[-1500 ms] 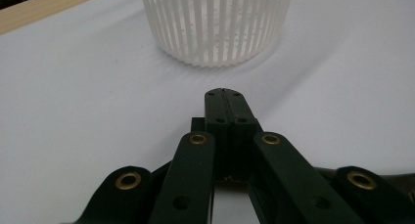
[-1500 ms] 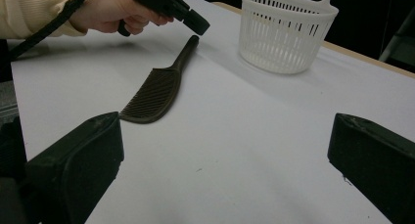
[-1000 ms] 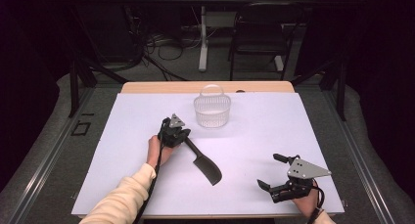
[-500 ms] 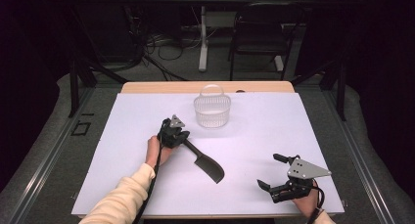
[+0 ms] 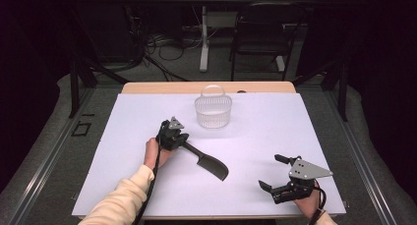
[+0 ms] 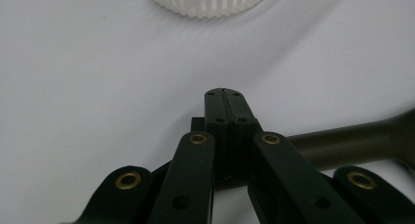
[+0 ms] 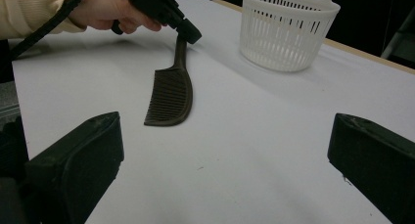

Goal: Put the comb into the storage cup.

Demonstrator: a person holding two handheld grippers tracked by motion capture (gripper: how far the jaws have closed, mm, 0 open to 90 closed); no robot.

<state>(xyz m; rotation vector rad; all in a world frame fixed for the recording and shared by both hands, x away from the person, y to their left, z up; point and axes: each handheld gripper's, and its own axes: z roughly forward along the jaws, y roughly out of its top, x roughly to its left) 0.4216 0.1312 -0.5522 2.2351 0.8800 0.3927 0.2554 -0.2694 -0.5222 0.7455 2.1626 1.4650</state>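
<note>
A white sheet covers the desk, with a strip of pale wood showing along the far edge. Beyond it the room is dark: a grey floor, a tangle of cables, a white post and a black chair under another tabletop, whose upper part is cut off by the frame.

Near the far edge, about the middle, stands a white slatted basket with a loop handle; in the left gripper view its base alone peeks in at the top, the rest cropped.

Left of centre, the left gripper is clamped on the handle of a dark comb. The left gripper view has the jaws pressed together with the handle running off to the right under them, its grip point hidden behind the linkage. The comb's toothed head angles toward the near edge; the right gripper view shows the head on the sheet and the handle sloping up to the left gripper's tip. The left hand and a cream sleeve come in from the near edge.

By the near right corner, the right gripper sits wide apart, nothing between its jaws, grey plate on top. The right hand is mostly cut off by the bottom edge.
</note>
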